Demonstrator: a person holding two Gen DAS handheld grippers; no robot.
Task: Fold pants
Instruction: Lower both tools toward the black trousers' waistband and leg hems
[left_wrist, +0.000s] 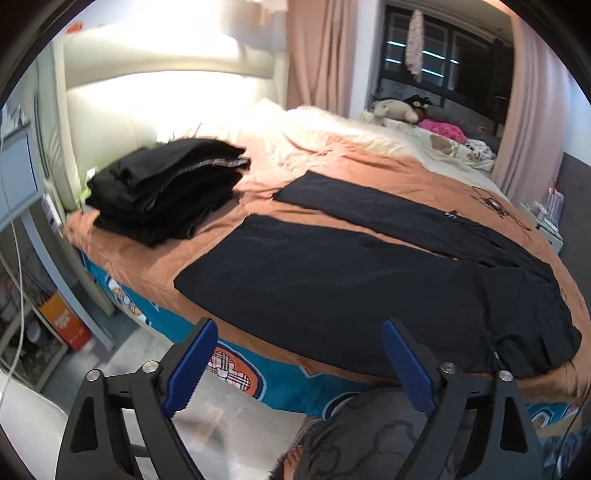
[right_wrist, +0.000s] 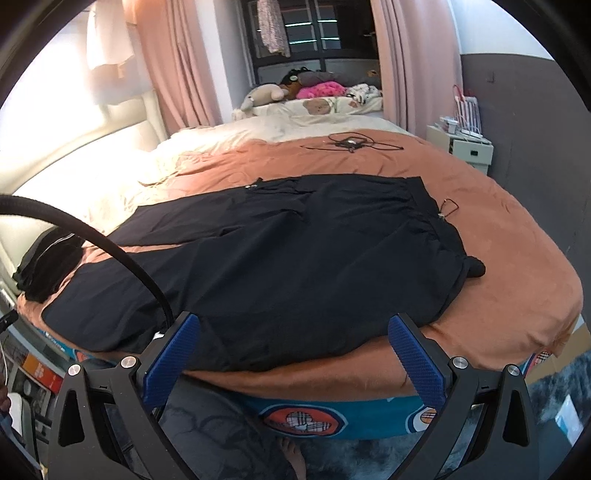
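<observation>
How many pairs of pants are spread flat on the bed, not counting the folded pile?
1. The black pants lie spread on the orange bedcover, legs toward the folded pile near the headboard. Others could be inside that pile.

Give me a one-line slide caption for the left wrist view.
Open left gripper approaches black pants spread flat on the orange bedspread, beside a stack of folded dark clothes.

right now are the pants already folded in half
No, the pants lie spread flat on the bed with both legs apart, and only the stack beside them is folded.
</observation>
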